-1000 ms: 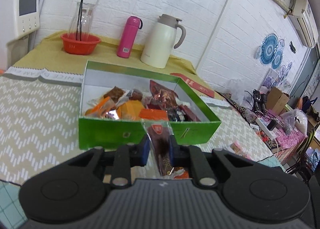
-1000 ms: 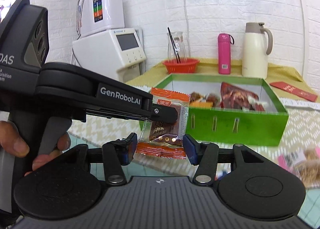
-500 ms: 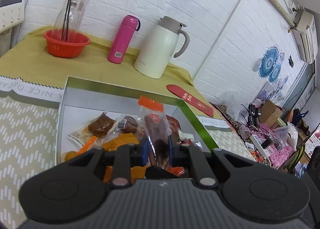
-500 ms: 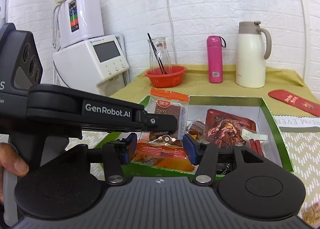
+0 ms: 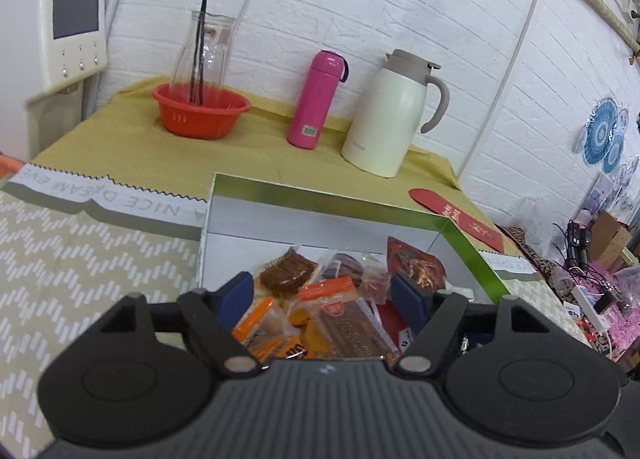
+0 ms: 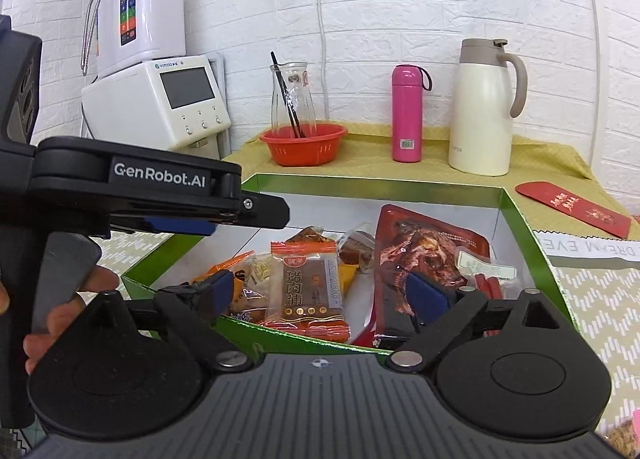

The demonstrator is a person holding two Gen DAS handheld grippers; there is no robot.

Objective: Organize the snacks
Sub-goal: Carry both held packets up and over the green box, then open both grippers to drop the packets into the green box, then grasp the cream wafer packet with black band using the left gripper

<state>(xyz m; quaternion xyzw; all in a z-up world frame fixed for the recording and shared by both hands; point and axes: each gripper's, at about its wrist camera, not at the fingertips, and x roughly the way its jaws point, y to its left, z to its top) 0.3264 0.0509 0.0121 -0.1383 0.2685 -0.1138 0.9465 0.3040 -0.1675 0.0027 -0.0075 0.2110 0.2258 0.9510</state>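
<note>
White brick wall fills the upper part of both views; below it a mustard cloth carries an orange basket (image 6: 303, 145), a pink bottle (image 6: 407, 113) and a cream jug (image 6: 482, 109).

The green box (image 6: 532, 255) occupies the lower centre of the right wrist view, its white floor partly covered with snacks. An orange-edged jerky packet (image 6: 306, 287) lies in the box against the near wall, at lower centre. A large red packet (image 6: 424, 247) lies just to its right.

The left gripper (image 5: 324, 293) has its jaws spread wide, with nothing between them, above the snack pile. In the right wrist view it appears at middle left. The right gripper (image 6: 322, 293) is likewise spread and empty, positioned at the near wall of the box.

The jerky packet appears to be released — the step in hand is judged to be withdrawal.

- Lift the left gripper straight up, jaws spread, so that no pad catches a wrapper edge.
- Keep both tools clear of the near wall — the box looks light and could slide.
- Confirm the packet lies wholly inside the box before reaching for the next snack.
</note>
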